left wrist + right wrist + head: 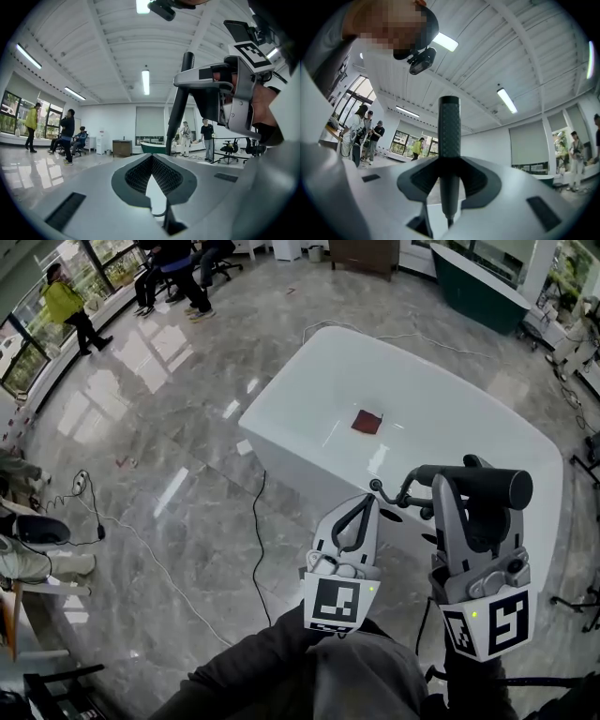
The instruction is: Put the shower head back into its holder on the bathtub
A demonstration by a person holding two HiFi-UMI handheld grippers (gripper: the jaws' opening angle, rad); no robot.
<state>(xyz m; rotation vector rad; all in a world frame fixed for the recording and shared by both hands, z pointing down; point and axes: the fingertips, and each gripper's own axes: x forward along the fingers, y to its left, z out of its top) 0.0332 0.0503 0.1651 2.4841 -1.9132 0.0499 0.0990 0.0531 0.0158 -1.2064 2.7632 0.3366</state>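
Marble floor (178,418) rings the bathtub (300,465); your right gripper (469,495) clamps the shower head (495,487) for reseating, left gripper (354,514) closed, empty.

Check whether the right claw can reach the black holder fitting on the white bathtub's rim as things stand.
Probably yes. The right claw, shut on the black cylindrical shower head, hovers just beside the black holder fitting on the rim of the white bathtub, with nothing between them.
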